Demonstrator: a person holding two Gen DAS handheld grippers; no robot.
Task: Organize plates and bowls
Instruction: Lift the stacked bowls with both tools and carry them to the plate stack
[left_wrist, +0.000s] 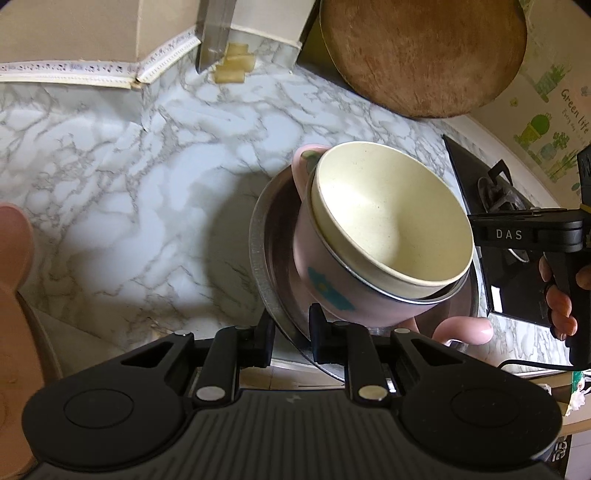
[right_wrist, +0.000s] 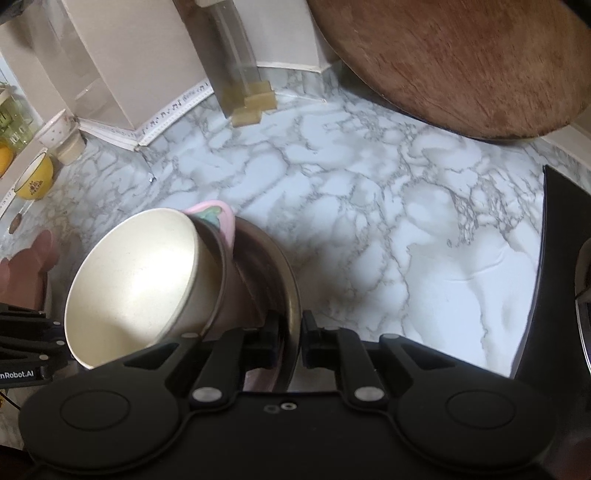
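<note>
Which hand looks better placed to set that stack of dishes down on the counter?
Neither alone, probably. The left tongs and right tongs each pinch the steel plate rim on opposite sides, and the cream bowl in the pink bowl tilts.

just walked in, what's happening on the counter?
A person holds a gripper in each hand, and both grip one steel plate by its rim: the left gripper on one side, the right gripper on the other. A pink bowl stands tilted on the plate, with a cream bowl nested inside it. The stack is over the marble counter.
</note>
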